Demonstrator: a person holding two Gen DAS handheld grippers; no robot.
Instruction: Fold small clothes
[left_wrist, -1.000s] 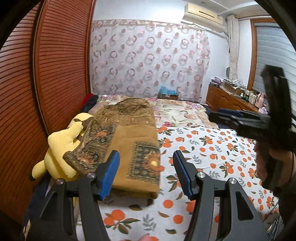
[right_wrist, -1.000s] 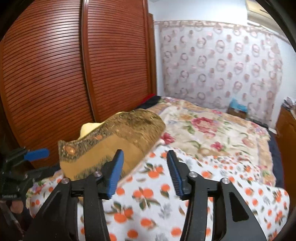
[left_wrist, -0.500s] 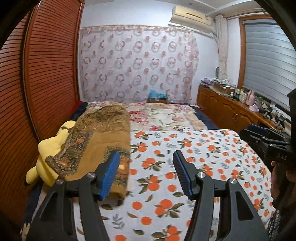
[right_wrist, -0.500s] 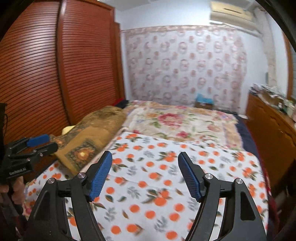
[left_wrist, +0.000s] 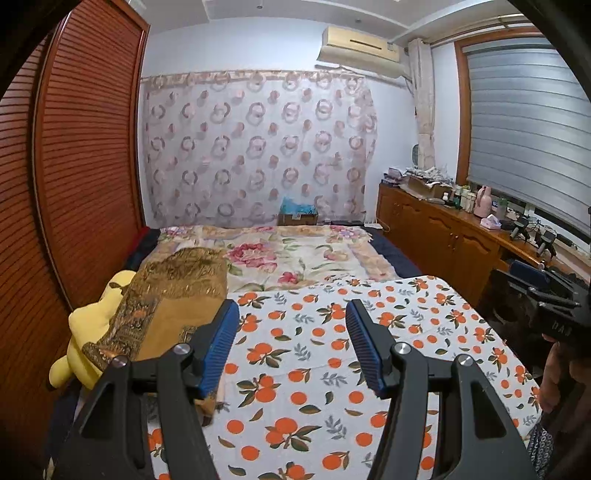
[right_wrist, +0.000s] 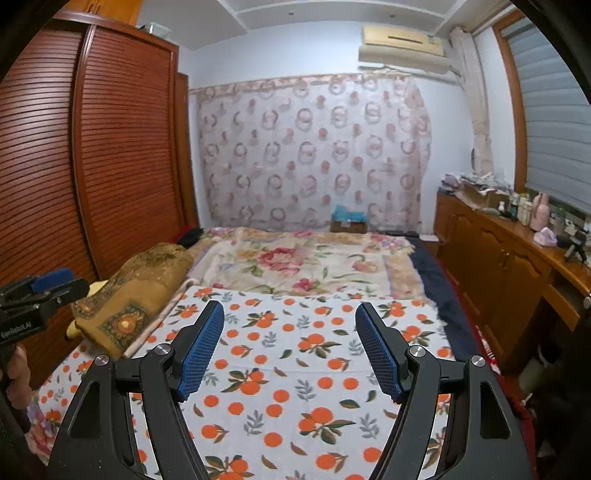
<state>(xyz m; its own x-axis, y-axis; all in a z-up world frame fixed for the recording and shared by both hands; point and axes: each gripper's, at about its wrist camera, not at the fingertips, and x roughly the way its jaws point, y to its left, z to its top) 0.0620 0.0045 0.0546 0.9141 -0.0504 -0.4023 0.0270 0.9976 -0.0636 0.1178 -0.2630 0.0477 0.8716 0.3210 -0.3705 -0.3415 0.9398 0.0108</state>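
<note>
Left wrist view
Left gripper (left_wrist: 291, 345): fingers spread, nothing between them, held over the orange-print sheet (left_wrist: 317, 369).
Folded brown cloth (left_wrist: 166, 306): lies on the bed at the left edge of the orange-print sheet, partly draped on a yellow plush toy (left_wrist: 88, 328). It looks finished and set aside there, to keep the sheet free as a work surface.
Long axis: runs away from the camera toward the patterned curtain (left_wrist: 258, 147), with the near end just behind the left finger.
Right gripper (left_wrist: 546, 295): seen at the right edge of the sheet, carried in a hand (left_wrist: 557, 376); I cannot tell its spread from here.

Right wrist view
Right gripper (right_wrist: 290, 349): fingers wide apart and empty above the orange-print sheet (right_wrist: 295, 369).
Folded brown cloth (right_wrist: 136, 295): off the sheet's far-left corner, long axis slanting toward the wooden wardrobe (right_wrist: 92, 147).
Left gripper (right_wrist: 40, 291): beside the cloth, apart from it.
Next garment: none visible on the sheet.
</note>
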